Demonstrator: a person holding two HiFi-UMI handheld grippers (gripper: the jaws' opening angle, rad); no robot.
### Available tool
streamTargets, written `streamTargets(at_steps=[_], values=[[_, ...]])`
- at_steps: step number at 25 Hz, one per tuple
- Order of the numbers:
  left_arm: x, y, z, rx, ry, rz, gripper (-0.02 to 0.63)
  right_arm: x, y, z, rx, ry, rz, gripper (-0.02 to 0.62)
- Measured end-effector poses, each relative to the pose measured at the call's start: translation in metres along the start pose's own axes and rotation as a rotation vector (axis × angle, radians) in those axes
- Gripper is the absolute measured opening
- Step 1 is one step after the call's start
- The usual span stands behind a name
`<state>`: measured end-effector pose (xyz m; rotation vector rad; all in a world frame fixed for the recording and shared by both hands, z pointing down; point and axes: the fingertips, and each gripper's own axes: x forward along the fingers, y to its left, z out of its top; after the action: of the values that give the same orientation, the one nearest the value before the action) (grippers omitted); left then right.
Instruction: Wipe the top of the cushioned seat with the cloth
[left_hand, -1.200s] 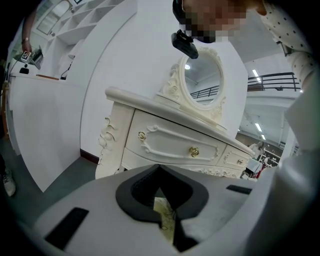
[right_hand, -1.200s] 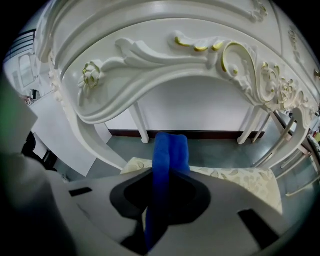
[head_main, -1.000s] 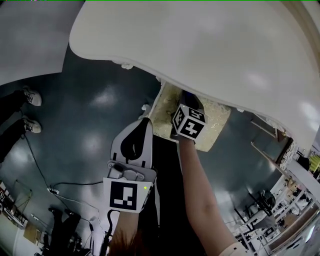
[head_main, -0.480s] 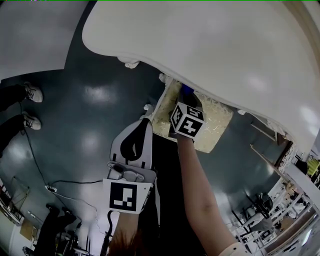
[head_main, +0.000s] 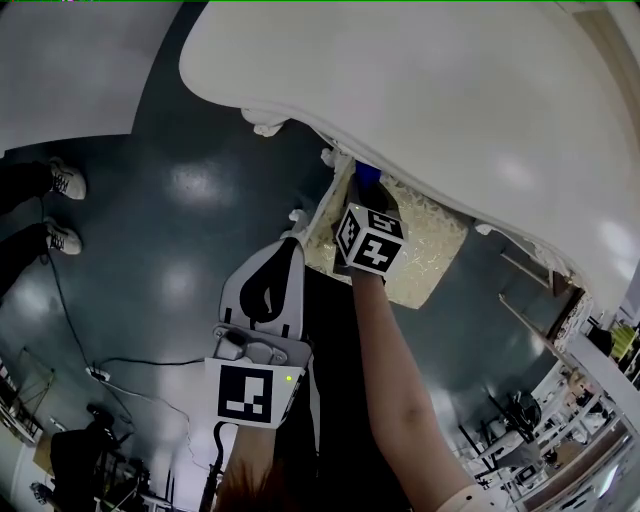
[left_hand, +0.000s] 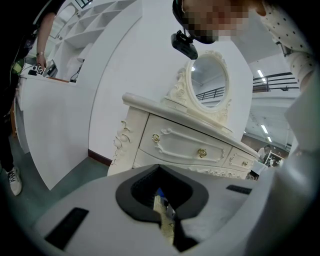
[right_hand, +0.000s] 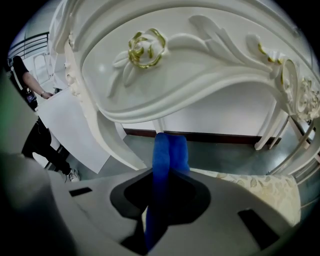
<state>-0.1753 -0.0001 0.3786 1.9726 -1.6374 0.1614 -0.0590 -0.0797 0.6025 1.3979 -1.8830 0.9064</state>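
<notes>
The head view looks steeply down from high above the dressing table (head_main: 420, 110), whose top fills 12 to 3 o'clock, with the cushioned seat (head_main: 435, 245) near centre and the floor (head_main: 180, 220) at 9 o'clock; the left gripper view sits low and further back, facing slightly upward at the table's drawer front (left_hand: 185, 145), the mirror (left_hand: 210, 87) at 12 o'clock; the right gripper view rides close beneath the table's carved edge, seat at 4 o'clock; all three share the table; head and right gripper views share seat and floor
</notes>
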Motion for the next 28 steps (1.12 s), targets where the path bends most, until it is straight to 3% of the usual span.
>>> streamTargets(at_steps=[14, 22, 28], values=[[-0.007, -0.013, -0.004, 0.029, -0.002, -0.01, -0.002, -0.009, 0.002, 0.002, 0.022, -0.005, 0.049, 0.061], [0.013, -0.06, -0.029, 0.02, 0.029, -0.069, -0.002, -0.041, -0.019, 0.0, 0.107, -0.074, 0.11, 0.061], [0.011, -0.093, -0.04, 0.002, 0.075, -0.138, -0.002, -0.087, -0.04, 0.0, 0.16, -0.132, 0.086, 0.061]])
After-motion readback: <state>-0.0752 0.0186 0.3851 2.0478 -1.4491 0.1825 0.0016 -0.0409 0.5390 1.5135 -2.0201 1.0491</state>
